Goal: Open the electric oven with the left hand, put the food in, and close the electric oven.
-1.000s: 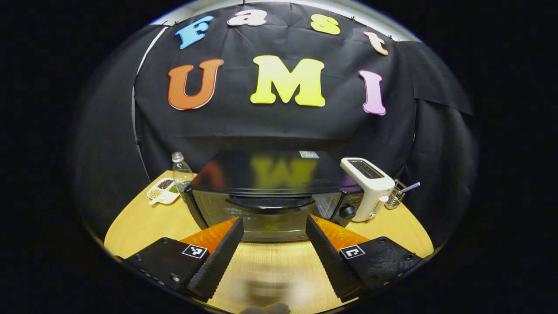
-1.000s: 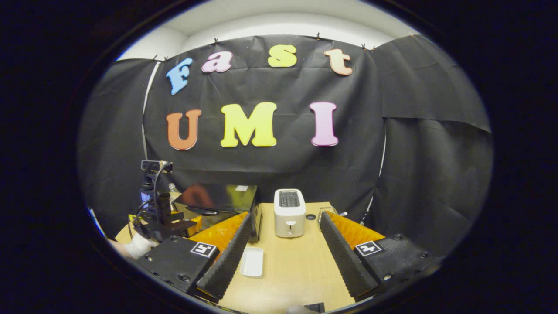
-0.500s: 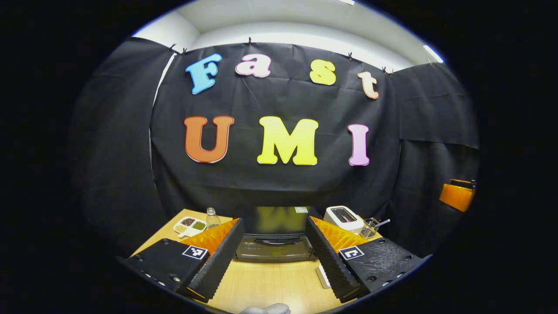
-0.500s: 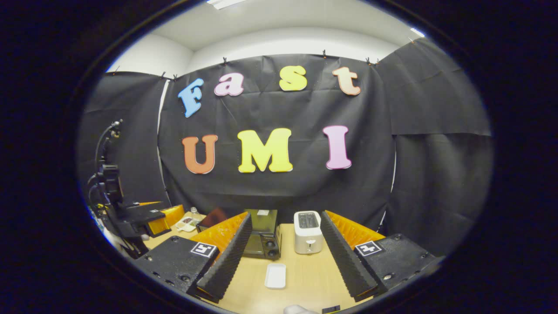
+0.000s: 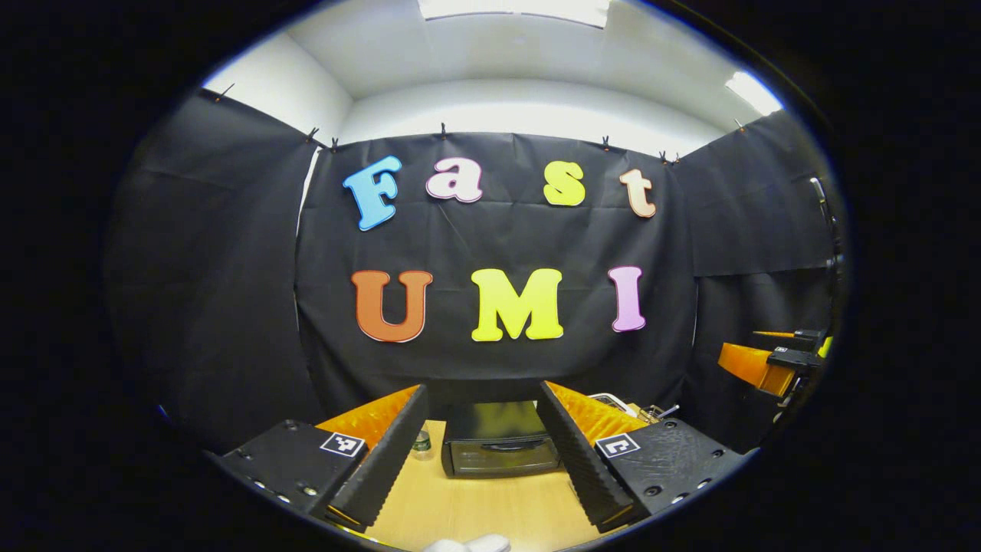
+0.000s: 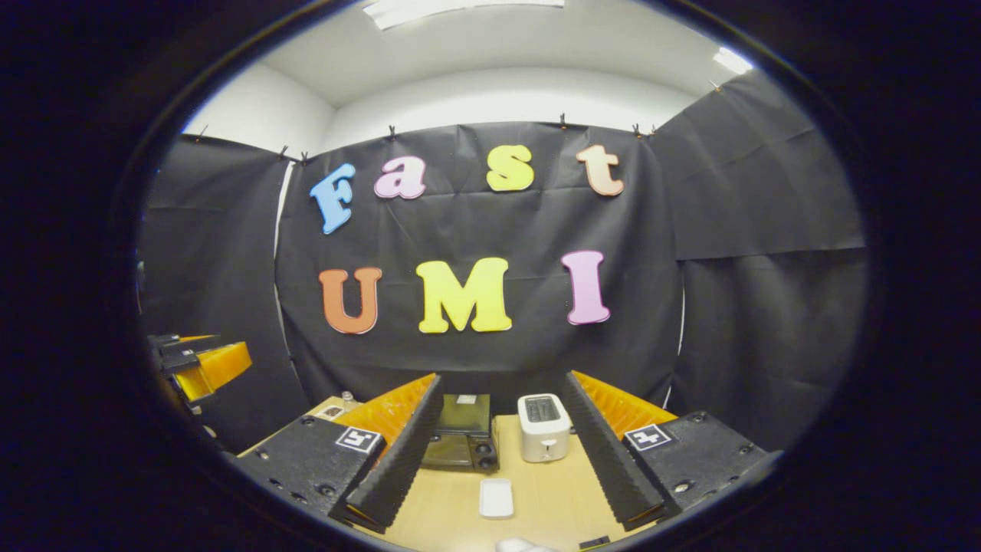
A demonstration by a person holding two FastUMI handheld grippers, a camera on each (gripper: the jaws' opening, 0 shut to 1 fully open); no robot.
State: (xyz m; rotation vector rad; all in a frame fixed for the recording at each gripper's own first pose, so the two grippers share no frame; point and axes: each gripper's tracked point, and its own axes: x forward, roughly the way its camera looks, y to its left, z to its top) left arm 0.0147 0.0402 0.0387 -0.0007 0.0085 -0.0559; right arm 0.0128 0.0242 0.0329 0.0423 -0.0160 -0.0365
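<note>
A black electric oven (image 5: pixel 498 445) stands on the wooden table (image 5: pixel 475 506) with its glass door shut; in the right gripper view the oven (image 6: pixel 458 438) is left of centre. My left gripper (image 5: pixel 481 418) is open and empty, held well back from the oven and above table height. My right gripper (image 6: pixel 502 406) is open and empty too, far back from the table. A small white dish (image 6: pixel 496 497) lies on the table in front of the oven, and I cannot tell whether it holds anything. The other gripper (image 5: pixel 766 364) shows at the right edge of the left gripper view.
A white toaster (image 6: pixel 543 436) stands to the right of the oven. A metal rack (image 5: pixel 659 414) sits beyond it. A clear bottle (image 5: pixel 420 441) and a tray of small foods (image 6: pixel 333 412) are left of the oven. Black cloth walls the booth.
Both grippers have drawn back and up from the oven, which looks much smaller now. Ceiling and wall top have come into sight. Both stay open.
</note>
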